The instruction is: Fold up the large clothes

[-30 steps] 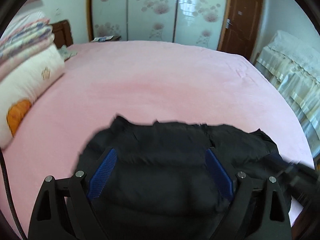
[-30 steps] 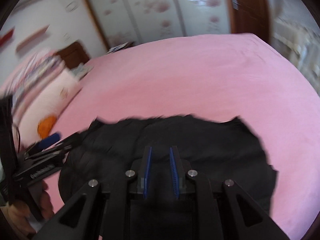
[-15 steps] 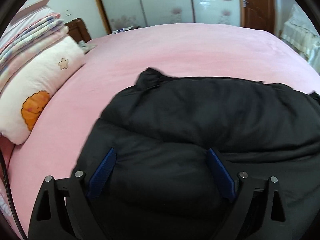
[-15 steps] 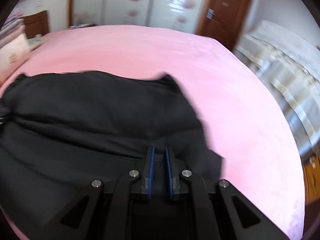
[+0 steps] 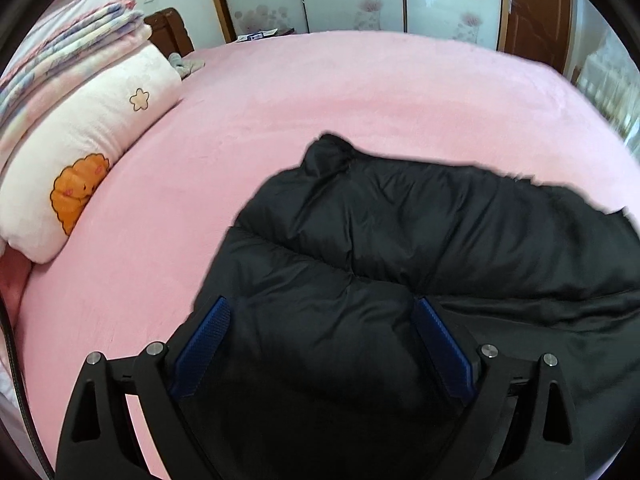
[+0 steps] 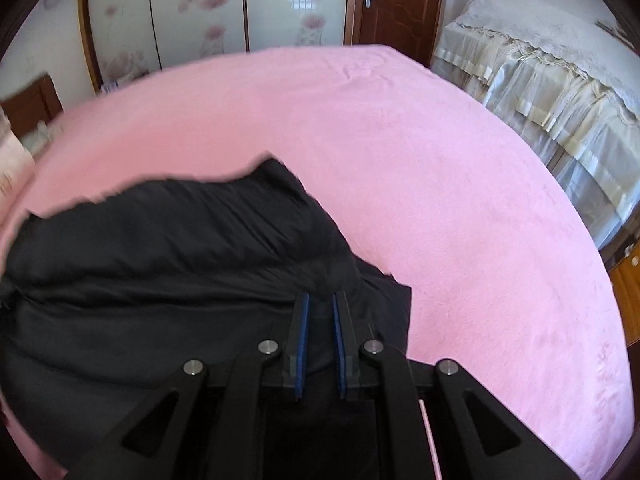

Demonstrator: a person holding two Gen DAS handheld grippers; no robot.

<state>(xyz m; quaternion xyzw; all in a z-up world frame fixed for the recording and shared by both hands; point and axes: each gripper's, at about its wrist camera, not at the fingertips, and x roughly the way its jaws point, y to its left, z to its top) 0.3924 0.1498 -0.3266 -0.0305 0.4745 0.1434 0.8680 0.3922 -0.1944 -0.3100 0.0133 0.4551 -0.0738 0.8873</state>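
A black padded jacket (image 5: 420,248) lies bunched on the pink bed (image 5: 320,92). My left gripper (image 5: 320,312) is open, its blue pads wide apart on either side of a puffy fold at the jacket's left end. In the right wrist view the jacket (image 6: 160,248) fills the lower left. My right gripper (image 6: 321,300) is nearly shut, its pads pinching a fold of fabric at the jacket's right edge.
A white pillow with an orange cartoon (image 5: 84,160) and stacked folded blankets (image 5: 68,52) lie at the bed's left. A cream-covered bed (image 6: 552,92) stands to the right. Wardrobe doors (image 6: 224,12) and a brown door (image 6: 396,0) are behind.
Both grippers swung apart over the jacket: the left view turned toward the pillow side, the right view toward the right bed edge. The right pads have closed further onto the fabric.
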